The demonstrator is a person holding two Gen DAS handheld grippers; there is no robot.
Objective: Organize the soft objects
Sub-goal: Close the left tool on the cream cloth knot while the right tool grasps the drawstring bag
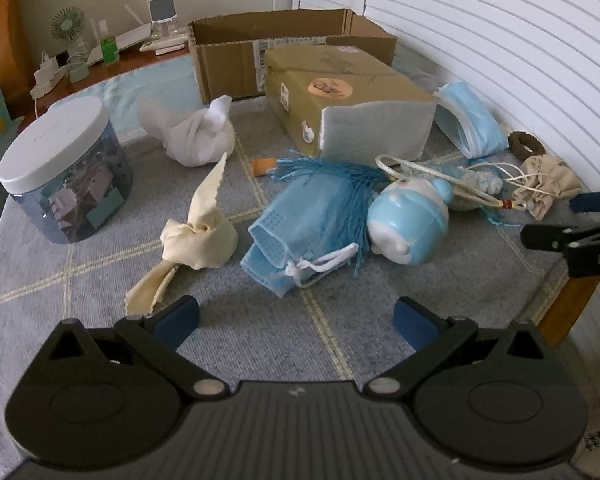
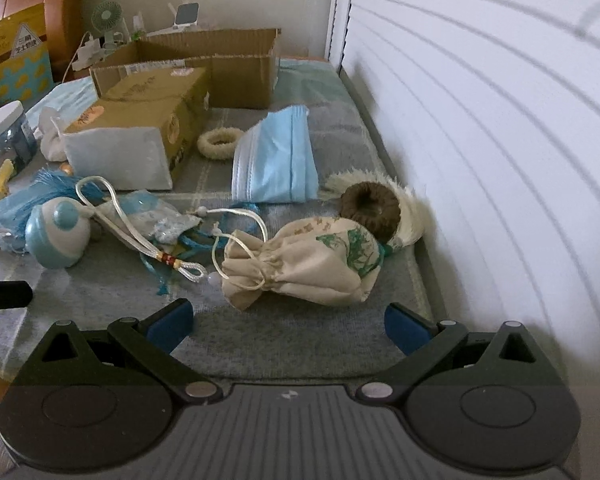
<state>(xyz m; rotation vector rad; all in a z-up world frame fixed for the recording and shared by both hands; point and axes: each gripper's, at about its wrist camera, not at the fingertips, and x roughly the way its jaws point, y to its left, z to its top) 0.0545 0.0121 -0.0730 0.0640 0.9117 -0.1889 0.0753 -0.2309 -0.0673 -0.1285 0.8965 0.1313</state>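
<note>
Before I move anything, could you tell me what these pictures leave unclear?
- Cardboard box interior: both views, its own walls hide it.
- Jar contents: left view, tinted wall blurs them.
- Brown ring: right view, pouch covers its near edge.
- Shelf items: too small.

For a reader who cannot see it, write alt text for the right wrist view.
The open right gripper hovers just short of a beige drawstring pouch lying on a grey cloth, with a blue face mask and open cardboard box beyond.
</note>
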